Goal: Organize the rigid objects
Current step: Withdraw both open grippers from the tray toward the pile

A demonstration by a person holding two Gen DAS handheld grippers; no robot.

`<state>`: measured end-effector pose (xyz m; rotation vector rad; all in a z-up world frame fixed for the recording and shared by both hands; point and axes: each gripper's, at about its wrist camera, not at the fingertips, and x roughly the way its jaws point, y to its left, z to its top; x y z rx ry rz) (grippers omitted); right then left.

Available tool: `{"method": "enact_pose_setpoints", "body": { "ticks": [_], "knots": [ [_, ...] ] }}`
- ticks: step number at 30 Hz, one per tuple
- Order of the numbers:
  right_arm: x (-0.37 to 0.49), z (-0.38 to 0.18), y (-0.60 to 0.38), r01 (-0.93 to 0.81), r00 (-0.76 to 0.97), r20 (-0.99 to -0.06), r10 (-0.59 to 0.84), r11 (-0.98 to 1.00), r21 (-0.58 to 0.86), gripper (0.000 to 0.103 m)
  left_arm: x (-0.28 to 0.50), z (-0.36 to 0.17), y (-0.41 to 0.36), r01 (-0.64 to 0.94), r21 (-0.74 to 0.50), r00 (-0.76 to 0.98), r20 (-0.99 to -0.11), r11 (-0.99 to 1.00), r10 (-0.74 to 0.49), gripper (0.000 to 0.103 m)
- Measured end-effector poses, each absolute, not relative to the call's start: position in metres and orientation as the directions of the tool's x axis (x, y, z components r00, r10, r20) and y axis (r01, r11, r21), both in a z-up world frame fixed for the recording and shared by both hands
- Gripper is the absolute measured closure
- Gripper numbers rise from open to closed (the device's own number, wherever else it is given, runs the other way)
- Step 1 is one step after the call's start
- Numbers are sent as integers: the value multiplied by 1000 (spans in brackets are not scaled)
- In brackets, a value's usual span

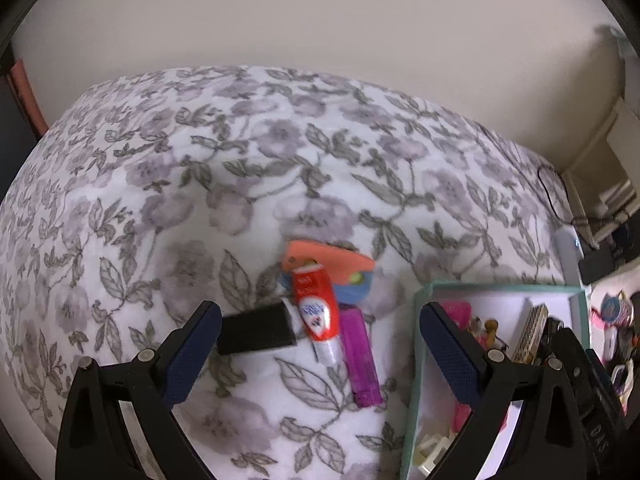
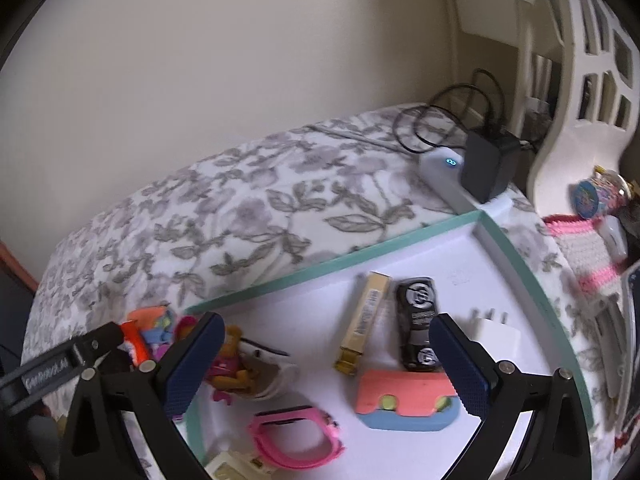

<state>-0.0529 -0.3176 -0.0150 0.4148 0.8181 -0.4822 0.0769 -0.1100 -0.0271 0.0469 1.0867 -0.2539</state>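
In the left wrist view, a red tube, a purple lighter, a black box and an orange and blue toy lie on the floral bedspread. My left gripper is open above them, empty. A teal-rimmed white tray sits to the right. In the right wrist view, my right gripper is open and empty over the tray. The tray holds an orange and blue toy, a pink band, a gold tube, a black cylinder and a white plug.
A white power strip with a black adapter and cable lies at the bed's far right. A white plastic shelf stands behind it. Pink knit cloth and small items lie to the right. A wall runs behind the bed.
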Motion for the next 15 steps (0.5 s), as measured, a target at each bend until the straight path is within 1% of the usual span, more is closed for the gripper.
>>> {"method": "enact_pose_setpoints", "body": {
  "ticks": [2,6,8,11,15],
  "knots": [
    [-52,-10,-309,529,622,-735,-269,837,141,0,80,-23,-102,212,-86,471,-864,974,-178,4],
    [-47,-10,-300,506,623,-739,-256,853,130,0,83,-12,-88,179,-76,542,-825,981,-163,4],
    [-43,-14,-297,490,605,-762,-232,862,127,0,87,-9,-80,169,-81,552,-818,982,-162,4],
    [-36,-21,-289,465,567,-799,-201,879,109,0,95,-10,-65,143,-119,538,-824,983,-178,4],
    [-29,-22,-279,447,539,-820,-191,890,87,0,101,-15,-46,93,-154,515,-838,984,-180,4]
  ]
}}
